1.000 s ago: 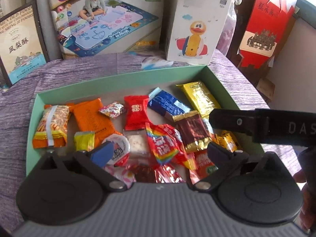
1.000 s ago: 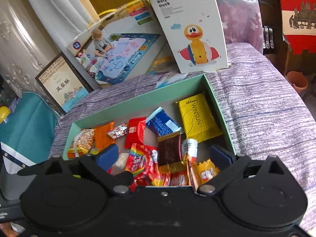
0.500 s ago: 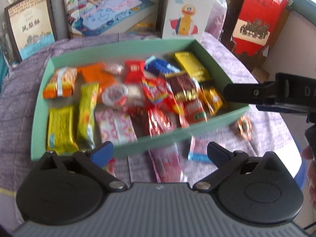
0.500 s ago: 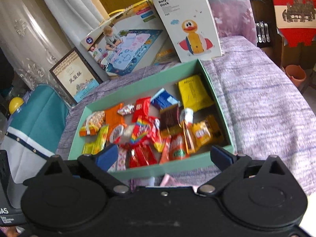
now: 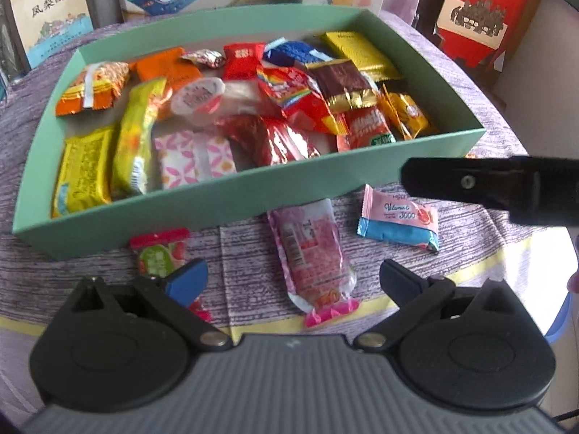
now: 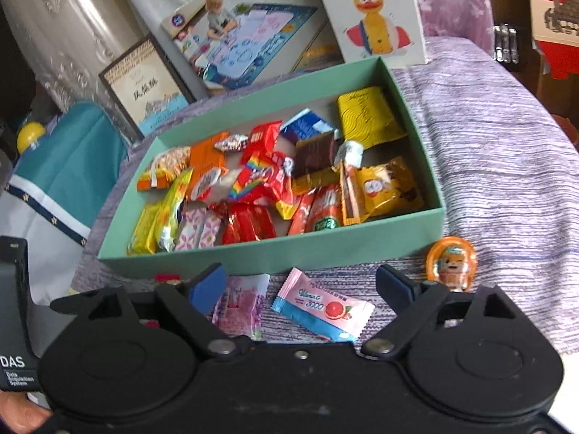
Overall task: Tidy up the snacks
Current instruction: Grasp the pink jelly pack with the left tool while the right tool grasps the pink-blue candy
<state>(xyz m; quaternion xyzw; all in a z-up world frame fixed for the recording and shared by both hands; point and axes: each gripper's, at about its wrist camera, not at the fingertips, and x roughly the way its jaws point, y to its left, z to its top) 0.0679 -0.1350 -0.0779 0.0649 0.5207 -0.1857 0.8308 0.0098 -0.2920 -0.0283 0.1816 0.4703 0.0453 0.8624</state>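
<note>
Left to tidy: a pink-and-blue sachet (image 6: 322, 307), flat on the purple cloth (image 6: 506, 166) just in front of the near wall of the green box (image 6: 275, 253), not touching it. Just beside it on the left, a long pink pouch (image 5: 313, 253). Further left, a green-and-red candy (image 5: 159, 253), partly hidden behind a fingertip. Off to the right, near the box's front corner, a round orange sweet (image 6: 450, 264). Inside the box, a loose heap of wrapped snacks already. Step in hand, by the look of it: reaching down for one of these strays. Best done with one target per hand, probably sachet for the right and pouch for the left. Come down with the pads either side of the wrapper's short width, not over the crimped ends. Get low to the cloth, since flat wrappers slide out from under pads. Close gently to avoid crushing. Lift well above the near wall before carrying over, then drop into a thinner patch of the heap. Right gripper (image 6: 300, 284): wide apart, though just narrowed a little, sachet lying between the fingers, pads not on it, nothing held. Left gripper (image 5: 293, 278): spread wide as well, pouch lying between the fingers, no contact seen, nothing held.
</note>
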